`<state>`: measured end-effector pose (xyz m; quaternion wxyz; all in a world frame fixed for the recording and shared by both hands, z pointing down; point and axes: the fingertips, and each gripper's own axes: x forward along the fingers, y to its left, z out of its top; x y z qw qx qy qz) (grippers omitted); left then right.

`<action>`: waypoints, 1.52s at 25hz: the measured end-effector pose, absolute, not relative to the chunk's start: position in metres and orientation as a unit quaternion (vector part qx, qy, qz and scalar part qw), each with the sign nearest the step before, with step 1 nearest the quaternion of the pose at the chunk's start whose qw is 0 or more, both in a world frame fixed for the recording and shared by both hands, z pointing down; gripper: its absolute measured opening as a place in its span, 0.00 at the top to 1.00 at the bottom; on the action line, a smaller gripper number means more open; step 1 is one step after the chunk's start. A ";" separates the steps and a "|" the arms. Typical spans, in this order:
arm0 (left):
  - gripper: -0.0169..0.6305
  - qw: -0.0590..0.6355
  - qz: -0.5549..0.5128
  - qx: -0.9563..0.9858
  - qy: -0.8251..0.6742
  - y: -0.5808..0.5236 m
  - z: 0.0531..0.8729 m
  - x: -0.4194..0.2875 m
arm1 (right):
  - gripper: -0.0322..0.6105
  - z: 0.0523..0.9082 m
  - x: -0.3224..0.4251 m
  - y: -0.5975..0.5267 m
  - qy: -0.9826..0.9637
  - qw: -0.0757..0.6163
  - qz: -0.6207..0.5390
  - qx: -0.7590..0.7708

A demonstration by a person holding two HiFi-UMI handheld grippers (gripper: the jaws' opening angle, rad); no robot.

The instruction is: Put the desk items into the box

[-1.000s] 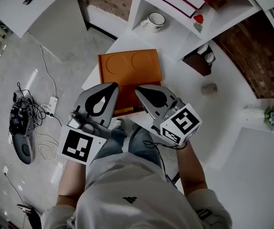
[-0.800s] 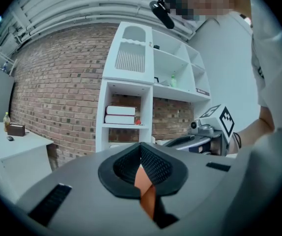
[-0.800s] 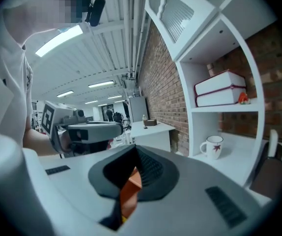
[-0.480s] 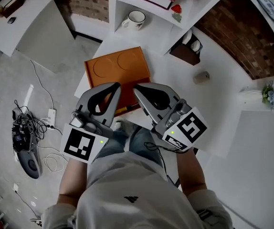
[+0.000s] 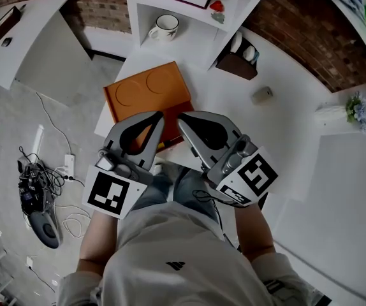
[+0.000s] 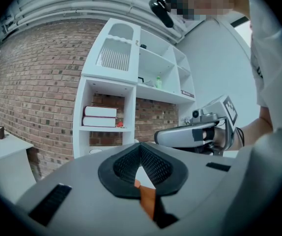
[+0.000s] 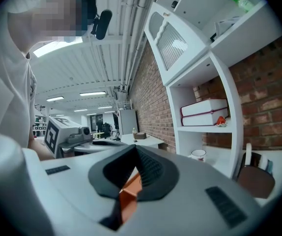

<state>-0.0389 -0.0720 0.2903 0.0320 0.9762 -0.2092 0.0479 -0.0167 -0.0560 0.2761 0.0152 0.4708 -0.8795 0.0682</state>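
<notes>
Hovering pressed together, left tool (image 5: 158, 115) and right tool (image 5: 182, 118) overlap orange box (image 5: 146, 89); mug (image 5: 164, 27) shelved beyond.

Head view looks steeply down on tabletop (image 5: 278, 129) and box (image 5: 146, 96); both gripper views face level, sharing shelf (image 6: 112, 53) books (image 6: 99, 117).

The left gripper (image 5: 156, 116) and the right gripper (image 5: 183, 120) are held side by side, pointing forward, both with jaws closed on nothing.

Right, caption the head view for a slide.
Both shut, left tool and right tool side by side at an orange box on the desk.
</notes>
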 end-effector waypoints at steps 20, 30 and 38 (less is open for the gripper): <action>0.96 0.026 0.041 0.984 -0.172 -0.056 0.282 -0.021 | 0.94 0.267 -0.008 -0.043 -0.865 0.006 0.056 0.499; 0.96 0.027 0.042 0.984 -0.171 -0.055 0.284 -0.020 | 0.94 0.268 -0.007 -0.041 -0.864 0.005 0.058 0.501; 0.96 0.026 0.040 0.984 -0.171 -0.054 0.282 -0.020 | 0.94 0.267 -0.005 -0.041 -0.861 0.003 0.061 0.504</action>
